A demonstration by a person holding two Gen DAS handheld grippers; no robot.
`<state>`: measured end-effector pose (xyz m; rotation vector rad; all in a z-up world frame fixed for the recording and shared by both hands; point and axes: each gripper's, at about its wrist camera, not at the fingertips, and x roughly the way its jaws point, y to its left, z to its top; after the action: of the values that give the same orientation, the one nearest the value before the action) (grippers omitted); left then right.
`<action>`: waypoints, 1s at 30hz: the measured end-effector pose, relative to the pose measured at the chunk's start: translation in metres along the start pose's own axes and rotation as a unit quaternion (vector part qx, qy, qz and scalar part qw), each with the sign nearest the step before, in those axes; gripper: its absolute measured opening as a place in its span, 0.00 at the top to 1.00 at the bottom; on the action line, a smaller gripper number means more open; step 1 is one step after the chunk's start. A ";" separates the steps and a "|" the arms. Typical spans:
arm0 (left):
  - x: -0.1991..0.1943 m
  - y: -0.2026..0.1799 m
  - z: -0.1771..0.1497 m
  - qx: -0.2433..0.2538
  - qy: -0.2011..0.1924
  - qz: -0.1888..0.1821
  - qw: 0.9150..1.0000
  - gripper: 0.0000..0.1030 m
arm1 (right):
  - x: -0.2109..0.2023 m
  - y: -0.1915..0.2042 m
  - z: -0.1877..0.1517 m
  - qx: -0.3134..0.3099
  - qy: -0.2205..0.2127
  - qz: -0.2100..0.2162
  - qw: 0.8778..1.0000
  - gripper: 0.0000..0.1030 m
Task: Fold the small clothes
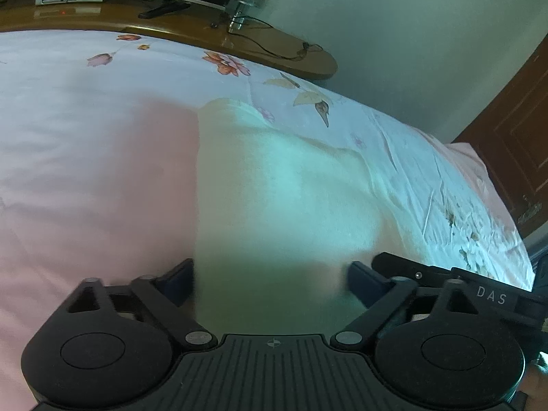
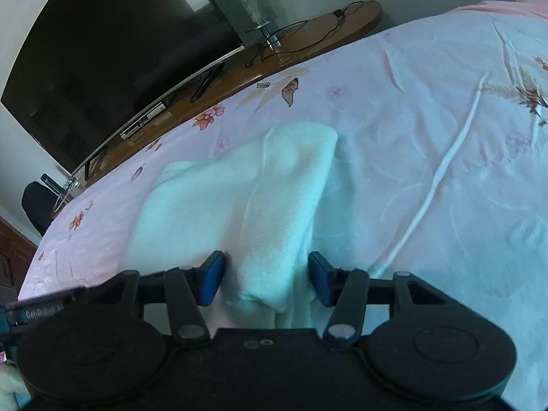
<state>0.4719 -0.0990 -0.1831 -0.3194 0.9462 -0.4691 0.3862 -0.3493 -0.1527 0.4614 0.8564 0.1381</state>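
The small white cloth (image 2: pixel 239 198) lies on the bed (image 2: pixel 428 144), soft, light and floppy, so grab it by an edge; the left tool (image 1: pixel 270 284) and right tool (image 2: pixel 265 277) are both spread wide around it.

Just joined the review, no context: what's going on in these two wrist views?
A person with a handheld gripper in each hand is folding a small white garment on a bed with a pink floral bedsheet. The right gripper has its fingers open on either side of a bunched fold of the garment. The left gripper is also open, with the cloth blurred between its fingers. The garment is crumpled, not yet neatly folded. A TV stands behind the bed.
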 end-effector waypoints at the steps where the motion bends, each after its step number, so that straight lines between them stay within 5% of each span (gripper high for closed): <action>1: -0.001 0.003 0.000 -0.006 -0.003 -0.003 1.000 0.25 | 0.001 -0.001 0.000 0.003 0.001 0.003 1.000 0.49; 6: -0.002 0.014 0.001 -0.042 -0.010 -0.011 0.999 0.44 | 0.007 0.006 0.000 -0.011 -0.001 -0.005 1.000 0.48; 13: -0.010 0.004 0.001 -0.023 -0.024 -0.012 0.999 0.63 | 0.001 0.018 -0.004 -0.008 -0.017 -0.006 1.000 0.69; 23: -0.064 0.011 0.007 -0.007 -0.059 -0.023 0.998 0.66 | -0.024 0.067 -0.003 -0.038 -0.051 0.034 0.997 0.71; 30: -0.138 0.059 0.010 0.009 -0.083 -0.001 0.996 0.66 | -0.034 0.128 -0.025 -0.048 -0.061 0.064 0.995 0.71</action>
<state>0.4259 0.0234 -0.1088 -0.3373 0.7787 -0.4459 0.3538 -0.2370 -0.0861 0.4306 0.6973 0.2657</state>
